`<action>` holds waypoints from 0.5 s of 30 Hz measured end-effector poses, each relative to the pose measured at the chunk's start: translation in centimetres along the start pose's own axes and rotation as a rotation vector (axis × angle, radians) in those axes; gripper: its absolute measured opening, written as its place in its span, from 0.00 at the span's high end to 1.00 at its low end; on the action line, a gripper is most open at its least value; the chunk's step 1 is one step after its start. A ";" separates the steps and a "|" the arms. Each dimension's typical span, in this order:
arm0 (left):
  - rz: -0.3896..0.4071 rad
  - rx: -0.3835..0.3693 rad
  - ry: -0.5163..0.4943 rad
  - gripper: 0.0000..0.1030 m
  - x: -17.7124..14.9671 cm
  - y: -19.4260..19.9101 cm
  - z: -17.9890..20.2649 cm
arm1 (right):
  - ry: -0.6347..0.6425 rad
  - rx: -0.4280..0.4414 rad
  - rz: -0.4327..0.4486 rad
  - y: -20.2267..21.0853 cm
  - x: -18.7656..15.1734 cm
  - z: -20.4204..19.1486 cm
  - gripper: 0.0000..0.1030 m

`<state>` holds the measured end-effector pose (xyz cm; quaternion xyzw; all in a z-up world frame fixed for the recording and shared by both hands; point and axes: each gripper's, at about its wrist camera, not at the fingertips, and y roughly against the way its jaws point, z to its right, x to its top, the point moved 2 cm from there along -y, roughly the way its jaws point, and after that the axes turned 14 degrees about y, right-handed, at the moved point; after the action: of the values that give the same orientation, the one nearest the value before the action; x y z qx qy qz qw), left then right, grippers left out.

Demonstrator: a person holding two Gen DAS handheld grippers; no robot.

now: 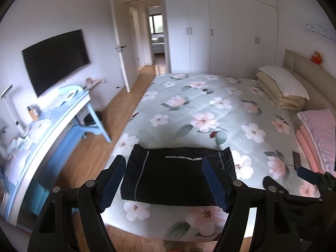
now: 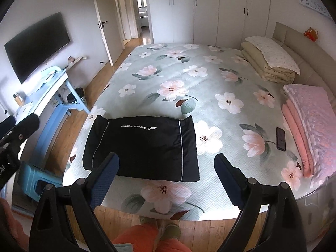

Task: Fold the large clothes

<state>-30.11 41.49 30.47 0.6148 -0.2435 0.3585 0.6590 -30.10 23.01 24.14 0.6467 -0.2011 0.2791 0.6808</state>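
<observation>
A black garment [image 1: 176,176] with thin grey piping and a line of white lettering lies folded into a flat rectangle near the foot of the floral bed [image 1: 205,109]; it also shows in the right wrist view [image 2: 142,147]. My left gripper [image 1: 163,159] is open and empty, held above the garment. My right gripper [image 2: 167,157] is open and empty, above the garment's near right corner. The right gripper also shows at the right edge of the left wrist view [image 1: 308,175], and the left gripper at the left edge of the right wrist view [image 2: 19,126].
Folded pink blankets [image 2: 310,126] and a dark phone [image 2: 281,138] lie at the bed's right side. Beige quilt and pillow [image 2: 271,63] sit by the headboard. A blue desk [image 2: 48,96], stool [image 2: 35,184] and wall TV [image 2: 35,46] stand left. My legs [image 2: 147,239] stand on the wooden floor.
</observation>
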 end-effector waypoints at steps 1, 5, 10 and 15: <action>-0.005 0.013 0.014 0.25 0.0 0.0 -0.4 | -0.003 0.001 -0.002 -0.1 -0.1 0.2 0.10; -0.042 0.034 0.061 0.25 -0.5 -0.6 -1.5 | -0.022 0.024 -0.017 -0.9 -0.5 0.4 0.10; -0.095 0.058 0.068 0.25 -1.6 -2.3 -2.4 | -0.027 0.030 -0.064 -2.5 -0.9 -0.3 0.10; -0.123 0.063 0.044 0.25 -1.0 -4.8 -2.4 | -0.025 -0.006 -0.079 -3.6 0.2 -0.8 0.10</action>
<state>-27.36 43.74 26.36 0.6408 -0.1794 0.3383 0.6654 -27.69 23.76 21.40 0.6555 -0.1850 0.2433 0.6906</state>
